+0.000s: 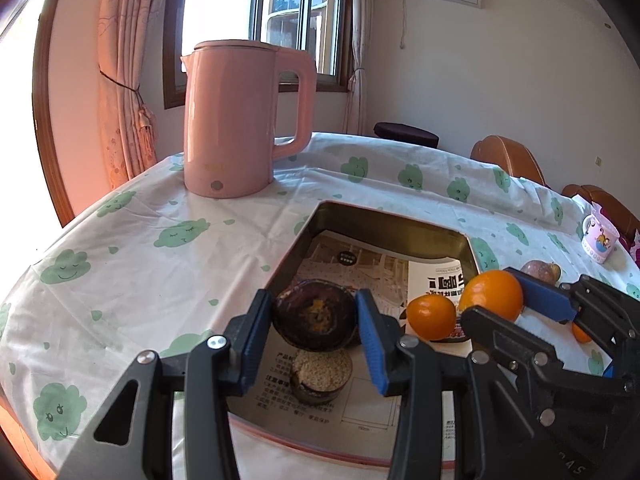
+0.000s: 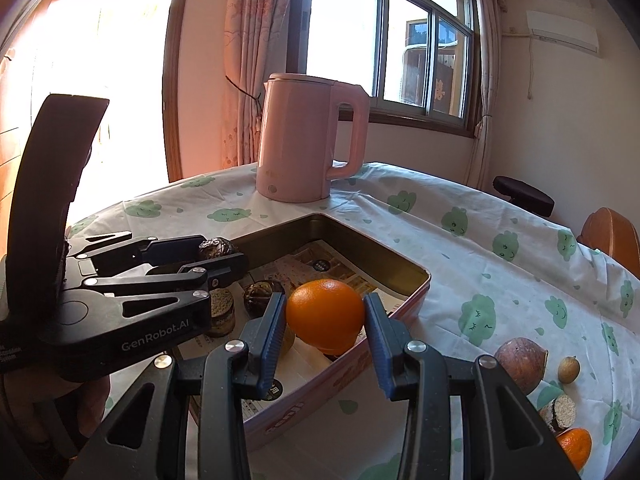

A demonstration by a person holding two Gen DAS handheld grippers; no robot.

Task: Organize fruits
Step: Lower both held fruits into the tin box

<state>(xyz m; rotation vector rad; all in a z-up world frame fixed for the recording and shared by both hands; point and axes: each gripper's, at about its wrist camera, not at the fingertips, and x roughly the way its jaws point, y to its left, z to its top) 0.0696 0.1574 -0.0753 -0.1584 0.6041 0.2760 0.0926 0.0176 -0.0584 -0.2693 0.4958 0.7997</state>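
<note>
Left wrist view: left gripper (image 1: 316,320) is clamped on a dark, halved purple fruit (image 1: 314,318) above the paper-lined metal tin (image 1: 384,224). Right gripper (image 2: 326,320) clamps a round orange (image 2: 325,309) over the tin's near rim. Placing step; next, I judge, lower both and part the fingers.

Pink kettle (image 1: 230,120) — white tablecloth (image 1: 140,240), green clouds — orange fruit (image 2: 325,312).
</note>
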